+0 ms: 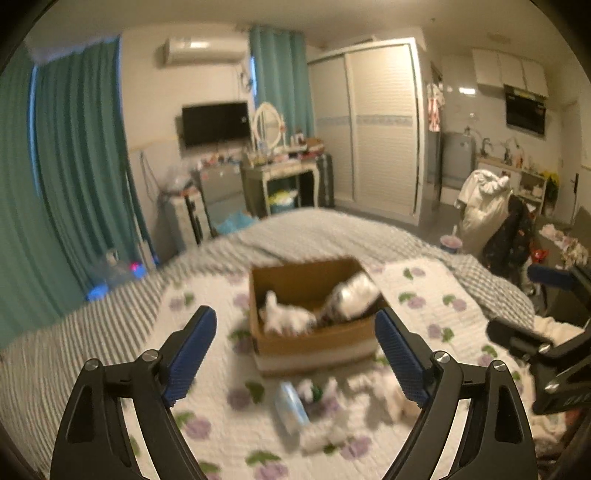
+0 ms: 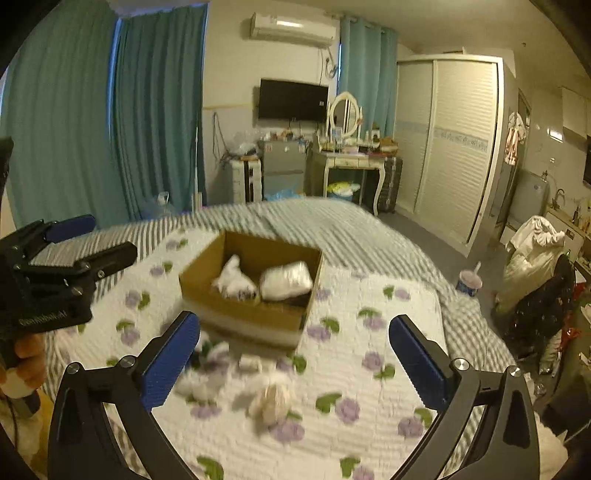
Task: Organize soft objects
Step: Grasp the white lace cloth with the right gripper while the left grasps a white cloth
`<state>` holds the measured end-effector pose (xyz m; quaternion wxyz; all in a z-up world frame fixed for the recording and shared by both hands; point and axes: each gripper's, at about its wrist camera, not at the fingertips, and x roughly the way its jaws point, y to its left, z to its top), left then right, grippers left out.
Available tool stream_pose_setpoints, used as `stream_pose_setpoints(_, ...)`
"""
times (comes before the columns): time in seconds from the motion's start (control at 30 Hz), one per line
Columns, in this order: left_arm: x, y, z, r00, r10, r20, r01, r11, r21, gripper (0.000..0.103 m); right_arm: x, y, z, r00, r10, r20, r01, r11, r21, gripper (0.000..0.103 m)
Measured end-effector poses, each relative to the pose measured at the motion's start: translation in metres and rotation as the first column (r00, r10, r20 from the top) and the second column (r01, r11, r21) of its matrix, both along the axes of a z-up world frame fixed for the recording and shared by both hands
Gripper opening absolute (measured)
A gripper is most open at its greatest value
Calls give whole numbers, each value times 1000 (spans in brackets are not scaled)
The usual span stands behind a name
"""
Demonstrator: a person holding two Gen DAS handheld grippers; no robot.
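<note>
Nearest the left wrist camera, the left claw (image 1: 295, 341) hangs over the bed with its blue pads wide apart and nothing between them. The right claw (image 2: 293, 345) is likewise spread wide and empty in its own view.

Below both lies a white quilt (image 2: 388, 369) printed with purple flowers, spread over a grey striped bedcover (image 1: 325, 229). Loose soft objects are scattered on the quilt just in front of the claws: a pale blue packet (image 1: 291, 408), a white fluffy heap (image 1: 384, 397) beside it, a cream plush lump (image 2: 273, 402) and some small white pieces (image 2: 207, 373) that are too blurred to name.

Just beyond them sits an open cardboard box (image 2: 243, 314), between the scattered items and the far end of the bed. Inside it are a white fluffy toy (image 2: 232, 282) and a white wrapped bundle (image 2: 286, 280), side by side; in the left view the bundle leans against the box's right wall.

At the left edge of the right view, the person's hand grips the handle of the left gripper body (image 2: 48, 273).

Past the bed stand a dressing table with an oval mirror (image 2: 345, 114), a wall television (image 2: 293, 99), teal curtains (image 2: 155, 110), an air conditioner (image 2: 293, 27) and a white wardrobe (image 2: 454, 144). A cup (image 2: 468, 283) stands on the floor to the right, near a chair piled with clothes (image 2: 535, 266).
</note>
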<state>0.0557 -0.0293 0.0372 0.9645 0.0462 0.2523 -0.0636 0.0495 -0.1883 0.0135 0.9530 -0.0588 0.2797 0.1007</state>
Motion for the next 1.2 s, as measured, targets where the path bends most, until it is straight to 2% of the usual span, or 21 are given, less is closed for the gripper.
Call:
stream_pose_setpoints(0.2,2,-4,-66,991,24,-129,-28,999,-31,89,10,4,-62,994,17,-107,-15,1000,17,103)
stream_pose_setpoints(0.33,4,-7,-119,968,23,-251,-31,999,-27,87,25,11,-102,983,27,-181,-27,1000,0,102)
stream_pose_setpoints(0.43,5,-15,-152,942,-6,-336,-13,999,-53,86,36,11,-126,973,32,-229,-31,999,9,98)
stream_pose_setpoints(0.47,5,-18,-161,935,-16,-355,-2,999,-51,86,41,10,-135,969,31,-245,-28,1000,12,97)
stream_pose_setpoints(0.57,9,-30,-183,914,-35,-405,26,999,-28,77,50,9,-152,959,39,-281,-33,999,28,93)
stream_pose_setpoints(0.63,17,-35,-193,898,-33,-438,25,999,-23,77,57,11,-165,950,50,-309,-40,998,37,91)
stream_pose_setpoints(0.73,28,-31,-200,889,-26,-456,11,999,-36,76,65,15,-179,939,64,-337,-52,998,45,87)
stream_pose_setpoints(0.83,36,-31,-204,885,-23,-465,8,999,-35,74,74,15,-190,930,74,-361,-56,997,58,79)
stream_pose_setpoints(0.87,38,-31,-207,879,-30,-476,10,999,-44,64,77,15,-193,926,77,-371,-57,996,64,72)
stream_pose_setpoints(0.93,41,-31,-214,869,-27,-494,9,999,-39,61,80,15,-198,920,84,-383,-59,995,76,65)
stream_pose_setpoints(1.0,41,-30,-214,871,-31,-491,13,999,-41,58,81,14,-200,918,82,-389,-55,995,80,43)
stream_pose_setpoints(1.03,41,-30,-214,872,-34,-488,17,999,-38,55,81,14,-201,917,79,-391,-52,996,78,38)
stream_pose_setpoints(1.07,41,-30,-213,873,-34,-486,20,999,-34,48,81,13,-201,916,80,-392,-52,995,80,31)
stream_pose_setpoints(1.1,40,-29,-213,872,-37,-487,22,999,-36,40,80,12,-200,918,80,-388,-52,995,83,29)
stream_pose_setpoints(1.2,37,-29,-211,867,-56,-495,34,998,-54,32,75,12,-195,926,79,-370,-51,995,83,24)
